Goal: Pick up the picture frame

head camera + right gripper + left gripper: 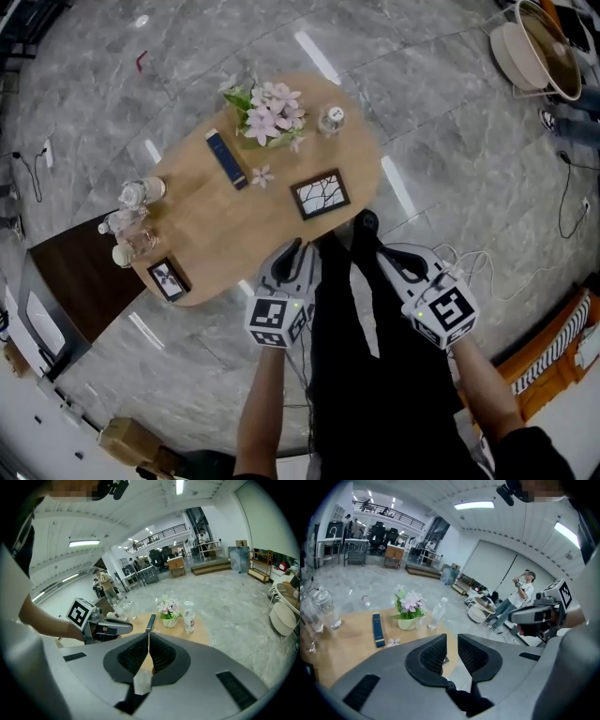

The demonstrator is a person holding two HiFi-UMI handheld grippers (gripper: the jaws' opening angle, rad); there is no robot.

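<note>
Head view: the dark picture frame (320, 194) lies flat on the oval desk (202, 230), near the edge closest to the person, with a smaller frame (169, 278) well apart at the desk's left end. It is probably light and stiff with a slick, breakable pane, so it is best pinched across the border at one side. The left gripper (451, 638) fingers stand a narrow slot apart with nothing between them and the right gripper (149, 635) fingers are tip to tip and empty; their own views lose the frame behind the gripper bodies, catching only the flowers (410, 604) and bottle (437, 612) beyond.
</note>
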